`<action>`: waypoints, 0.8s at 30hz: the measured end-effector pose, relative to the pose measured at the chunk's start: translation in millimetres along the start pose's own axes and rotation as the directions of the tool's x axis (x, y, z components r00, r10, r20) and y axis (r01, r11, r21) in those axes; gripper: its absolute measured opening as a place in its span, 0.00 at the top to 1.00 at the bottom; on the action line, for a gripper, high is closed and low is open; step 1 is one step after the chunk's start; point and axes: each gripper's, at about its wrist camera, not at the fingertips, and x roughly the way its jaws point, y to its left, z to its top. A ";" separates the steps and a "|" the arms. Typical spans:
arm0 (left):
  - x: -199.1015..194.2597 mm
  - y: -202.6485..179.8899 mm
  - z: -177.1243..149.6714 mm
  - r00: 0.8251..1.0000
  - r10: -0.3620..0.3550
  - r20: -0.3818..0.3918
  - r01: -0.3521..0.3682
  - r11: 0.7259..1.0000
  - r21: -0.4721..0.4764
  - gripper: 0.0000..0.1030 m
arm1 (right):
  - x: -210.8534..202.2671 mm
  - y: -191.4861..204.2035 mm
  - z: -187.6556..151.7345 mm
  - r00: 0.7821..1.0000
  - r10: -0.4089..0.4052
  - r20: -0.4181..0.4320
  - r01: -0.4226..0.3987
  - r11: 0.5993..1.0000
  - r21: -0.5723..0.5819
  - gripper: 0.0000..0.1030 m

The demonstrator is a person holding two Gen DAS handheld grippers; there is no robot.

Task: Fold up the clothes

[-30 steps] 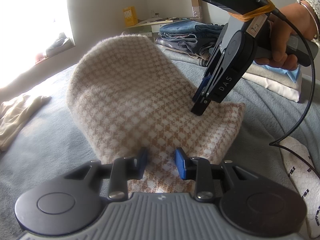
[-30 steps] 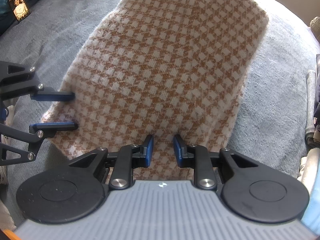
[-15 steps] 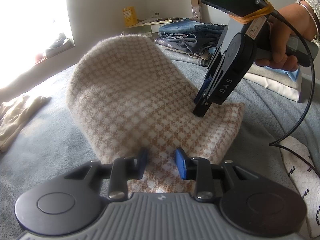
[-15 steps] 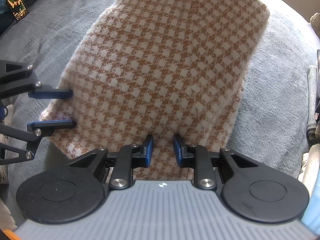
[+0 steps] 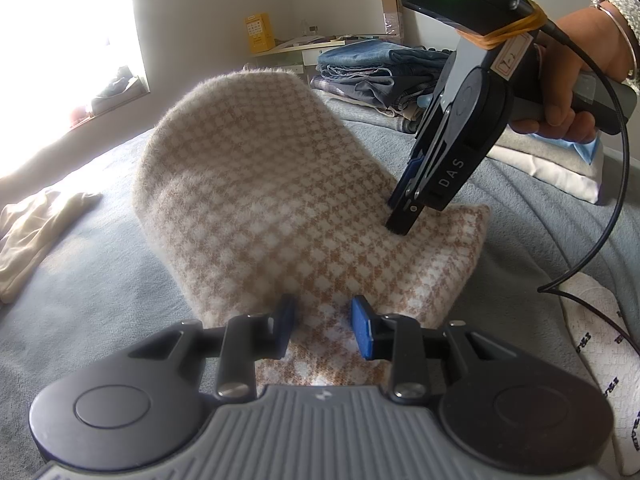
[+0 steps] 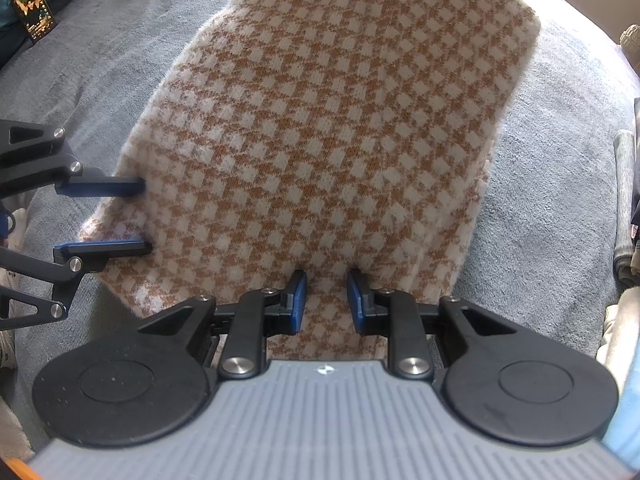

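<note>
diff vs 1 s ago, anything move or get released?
Almost nothing. The right gripper crept slightly up and right in the left wrist view, its tips on the checked knit. The left gripper and the bed cover look unchanged. No grip taken or released.

One checked knit garment [image 5: 280,200] lies on one grey-blue bedspread [image 5: 100,248]. There are two grippers: the left gripper [image 5: 322,330] and the right gripper [image 6: 326,298]. One hand [image 5: 576,72] shows. One yellow box [image 5: 259,33], one pile of folded jeans [image 5: 376,68], one cream cloth [image 5: 36,224] and one small photo card [image 6: 34,12] are visible.
</note>
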 end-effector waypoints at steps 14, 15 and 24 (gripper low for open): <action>0.2 0.3 0.0 1.000 0.000 0.000 0.000 1.000 0.001 0.68 | 12.6 -11.8 4.3 1.000 0.001 -0.001 -0.001 1.000 -0.002 0.79; 0.3 0.3 0.0 1.000 0.000 0.000 0.000 1.000 0.001 0.68 | 13.5 -12.1 4.5 1.000 0.001 -0.001 -0.001 1.000 -0.002 0.79; 0.2 0.4 0.0 1.000 0.000 0.000 0.000 1.000 0.001 0.68 | 6.3 -7.9 5.9 1.000 0.000 -0.002 0.000 1.000 -0.001 0.79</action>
